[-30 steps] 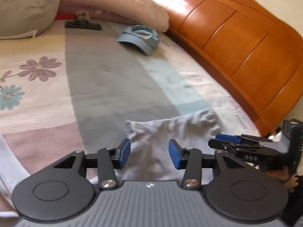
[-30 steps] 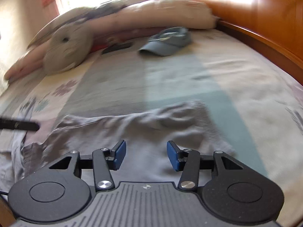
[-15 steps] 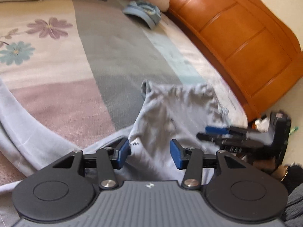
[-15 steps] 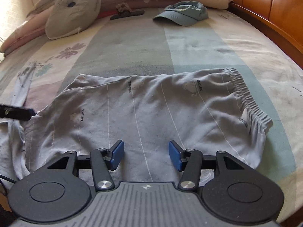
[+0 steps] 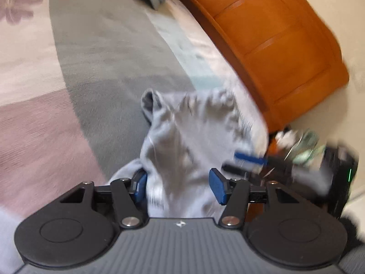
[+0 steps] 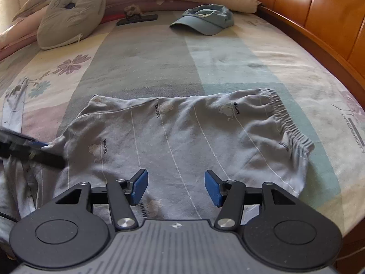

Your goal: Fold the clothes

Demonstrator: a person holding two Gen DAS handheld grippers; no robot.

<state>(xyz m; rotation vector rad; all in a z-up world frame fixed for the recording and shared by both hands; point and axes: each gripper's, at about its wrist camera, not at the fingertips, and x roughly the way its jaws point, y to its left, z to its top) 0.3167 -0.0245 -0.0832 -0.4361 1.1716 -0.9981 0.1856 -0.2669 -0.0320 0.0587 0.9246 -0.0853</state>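
Grey trousers [image 6: 182,141] lie spread on the bed [image 6: 148,57] ahead of the gaping right tool [image 6: 175,188], so the equally open left tool [image 5: 178,186], already straddling cloth, should pinch one clean edge before lifting.

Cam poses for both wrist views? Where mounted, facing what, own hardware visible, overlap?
Left wrist: on the left gripper, looking along the bed toward the wooden bed frame; fingers open, right gripper at right.
Right wrist: on the right gripper, facing the pillows; fingers open, left gripper at left edge.
Shared: grey pants, blue cap, patterned bedsheet.
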